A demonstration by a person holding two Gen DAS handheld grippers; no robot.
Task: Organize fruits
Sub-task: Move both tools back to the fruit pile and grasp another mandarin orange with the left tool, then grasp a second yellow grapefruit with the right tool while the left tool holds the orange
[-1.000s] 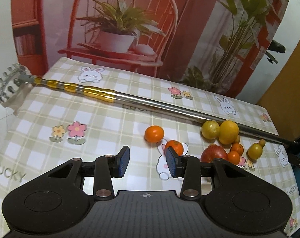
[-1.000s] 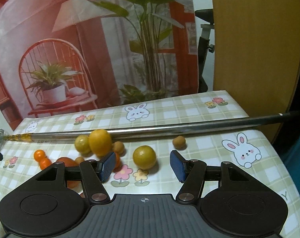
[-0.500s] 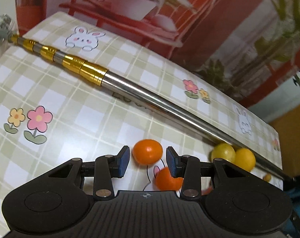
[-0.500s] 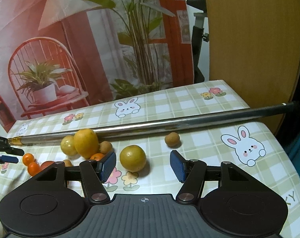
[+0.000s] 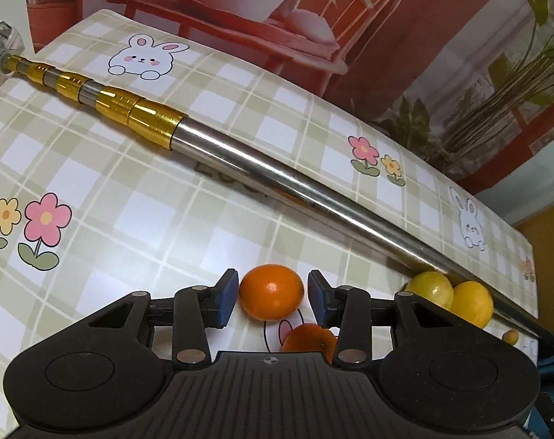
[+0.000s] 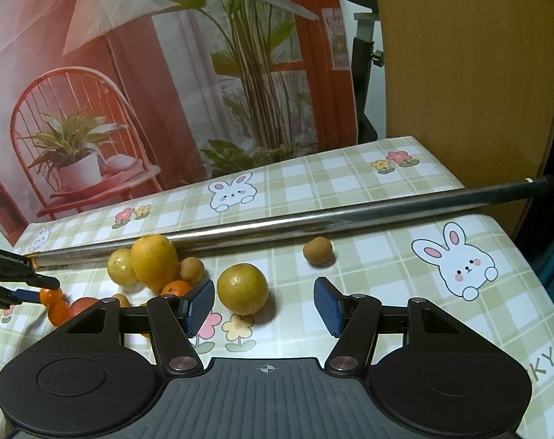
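The left gripper (image 5: 272, 297), parted, brackets a tangerine (image 5: 271, 296) on the table (image 5: 137, 219), its long axis crosswise between the pads. The right gripper (image 6: 264, 305), spread wide, hovers near a yellow citrus (image 6: 242, 288).

A smooth, slightly shiny checked cloth (image 5: 167, 219) covers the bench. Across it lies a telescopic pole (image 5: 277, 179) of polished bare metal, with glossy gold-coloured metal sections at its thin end. The small orange (image 5: 271, 296) has a glossy, finely dimpled peel that catches a highlight. The left gripper (image 5: 273, 298) is matt black plastic with ribbed body and dull blue pads (image 5: 228, 298); round metal rivets sit at its joints.
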